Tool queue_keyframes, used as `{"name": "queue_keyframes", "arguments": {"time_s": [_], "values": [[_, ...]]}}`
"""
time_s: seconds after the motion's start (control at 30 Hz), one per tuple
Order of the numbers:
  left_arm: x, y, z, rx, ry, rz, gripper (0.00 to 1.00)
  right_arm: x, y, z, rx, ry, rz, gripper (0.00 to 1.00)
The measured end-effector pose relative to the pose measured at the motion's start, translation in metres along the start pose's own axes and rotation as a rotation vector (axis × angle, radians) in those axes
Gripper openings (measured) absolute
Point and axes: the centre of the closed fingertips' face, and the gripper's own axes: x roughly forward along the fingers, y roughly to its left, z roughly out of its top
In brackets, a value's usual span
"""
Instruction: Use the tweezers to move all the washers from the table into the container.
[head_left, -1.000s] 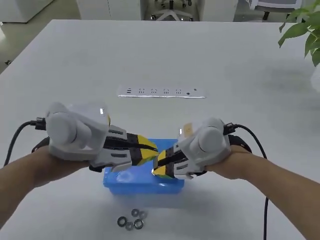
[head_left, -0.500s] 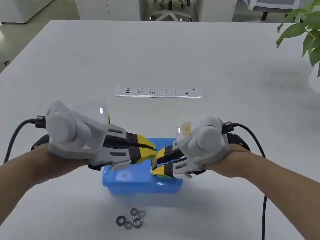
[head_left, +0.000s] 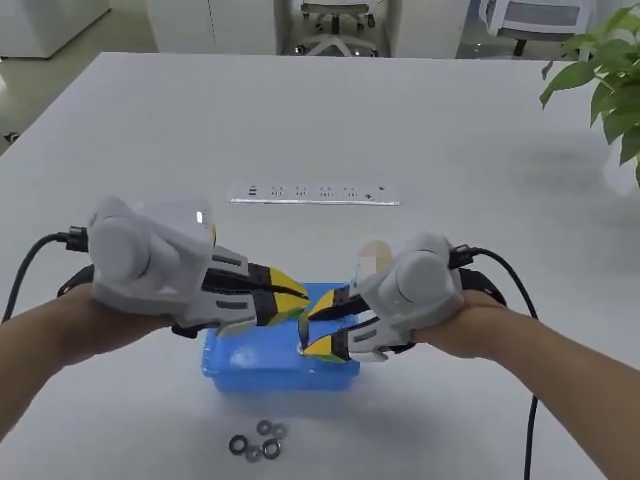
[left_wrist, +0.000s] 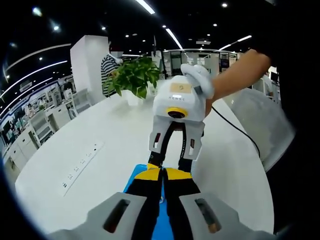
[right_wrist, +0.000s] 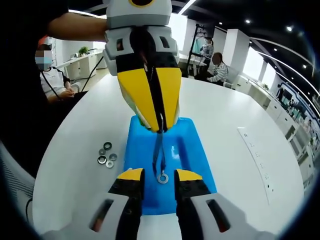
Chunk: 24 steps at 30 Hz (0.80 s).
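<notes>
Thin metal tweezers (right_wrist: 160, 150) clamped in left tool (right_wrist: 159, 121), tips pinching small silver ring washer (right_wrist: 163, 178) over blue container (right_wrist: 197, 160). Jaws of right tool (right_wrist: 160, 175) apart. Loose washers (right_wrist: 106, 154) clustered on white counter (right_wrist: 225, 112).

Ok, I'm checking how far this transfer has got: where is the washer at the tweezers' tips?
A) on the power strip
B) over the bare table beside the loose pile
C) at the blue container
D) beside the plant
C: in the right gripper view the tweezers, clamped in the tongs of the left gripper, have a washer at their tips within the blue container, while the other washers lie on the table.
</notes>
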Motion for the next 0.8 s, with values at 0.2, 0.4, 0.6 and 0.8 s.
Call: {"name": "queue_keyframes", "arguments": {"time_s": [0.2,0.4,0.6,0.8], "values": [[-0.008,-0.004,0.005,0.004,-0.001,0.005,0.05,-0.013,0.001,0.003,0.020,0.007,-0.037,0.29],[-0.016,-0.008,0.013,0.016,0.000,0.014,0.05,-0.027,0.004,0.003,0.065,0.022,-0.088,0.37],[-0.026,-0.012,0.020,0.018,-0.004,0.027,0.05,-0.038,0.012,0.004,0.099,0.018,-0.126,0.43],[-0.035,-0.020,0.029,0.033,-0.006,0.028,0.05,-0.047,0.021,0.001,0.136,0.013,-0.162,0.50]]}}
